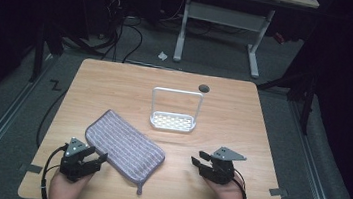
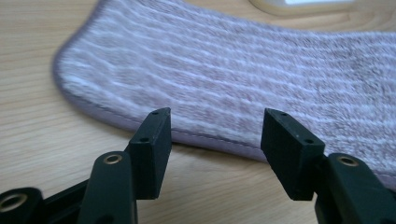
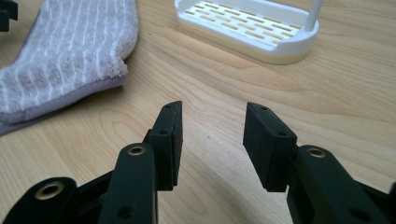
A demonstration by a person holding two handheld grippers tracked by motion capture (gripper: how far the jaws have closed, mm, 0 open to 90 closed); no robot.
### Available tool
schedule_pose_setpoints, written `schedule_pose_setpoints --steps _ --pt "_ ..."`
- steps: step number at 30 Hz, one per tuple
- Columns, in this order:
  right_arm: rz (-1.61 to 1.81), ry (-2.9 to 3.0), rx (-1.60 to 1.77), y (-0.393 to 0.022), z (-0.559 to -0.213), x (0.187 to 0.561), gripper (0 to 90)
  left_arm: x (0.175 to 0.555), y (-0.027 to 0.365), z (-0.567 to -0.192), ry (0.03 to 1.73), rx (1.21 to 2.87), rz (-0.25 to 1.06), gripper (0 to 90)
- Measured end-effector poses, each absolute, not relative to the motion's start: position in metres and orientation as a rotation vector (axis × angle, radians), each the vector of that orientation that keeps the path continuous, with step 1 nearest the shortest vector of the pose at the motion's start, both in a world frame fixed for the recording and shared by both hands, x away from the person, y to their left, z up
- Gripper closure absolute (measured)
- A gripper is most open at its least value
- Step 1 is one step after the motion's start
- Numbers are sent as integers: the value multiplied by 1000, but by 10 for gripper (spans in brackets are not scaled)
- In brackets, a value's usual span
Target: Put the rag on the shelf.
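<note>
Resting claws, cloth on bench

Wooden bench (image 1: pixel 243 112) carries everything. Striped purple-grey cloth (image 1: pixel 124 146) lies flat, front-left of centre, w/ a small loop at its near corner. White rack (image 1: pixel 174 110) w/ tall loop handle stands upright mid-bench, apart from cloth. Left claw (image 1: pixel 100 157) wide open, empty, tips just beside cloth's near edge. Right claw (image 1: pixel 198 160) open, empty, over bare wood near front.

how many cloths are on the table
1. The striped purple cloth lies flat on the near left part of the table, just ahead of the left gripper and left of the white rack.
</note>
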State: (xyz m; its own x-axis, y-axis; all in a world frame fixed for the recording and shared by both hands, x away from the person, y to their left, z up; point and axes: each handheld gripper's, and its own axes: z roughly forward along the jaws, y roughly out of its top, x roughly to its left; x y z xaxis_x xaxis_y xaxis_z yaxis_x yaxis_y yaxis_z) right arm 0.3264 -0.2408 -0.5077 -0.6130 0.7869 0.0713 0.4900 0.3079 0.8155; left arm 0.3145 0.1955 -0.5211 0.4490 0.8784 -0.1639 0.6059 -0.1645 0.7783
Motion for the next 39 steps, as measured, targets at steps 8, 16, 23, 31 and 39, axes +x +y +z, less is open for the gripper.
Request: schedule_pose_setpoints --steps 8,16,23,31,39 --pt "1220 2229 1146 -243 -506 318 644 326 149 -519 1156 1953 374 721" --pt "1215 2231 1132 -238 -506 316 774 329 125 -531 1109 2058 435 892" --pt "1211 2247 1079 -232 -502 312 900 307 95 -530 943 2126 376 900" --pt "1176 2297 1024 -217 -501 304 900 286 60 -529 786 2178 264 900" --pt "1039 2452 995 -198 -523 295 900 295 65 -529 792 2165 219 891"
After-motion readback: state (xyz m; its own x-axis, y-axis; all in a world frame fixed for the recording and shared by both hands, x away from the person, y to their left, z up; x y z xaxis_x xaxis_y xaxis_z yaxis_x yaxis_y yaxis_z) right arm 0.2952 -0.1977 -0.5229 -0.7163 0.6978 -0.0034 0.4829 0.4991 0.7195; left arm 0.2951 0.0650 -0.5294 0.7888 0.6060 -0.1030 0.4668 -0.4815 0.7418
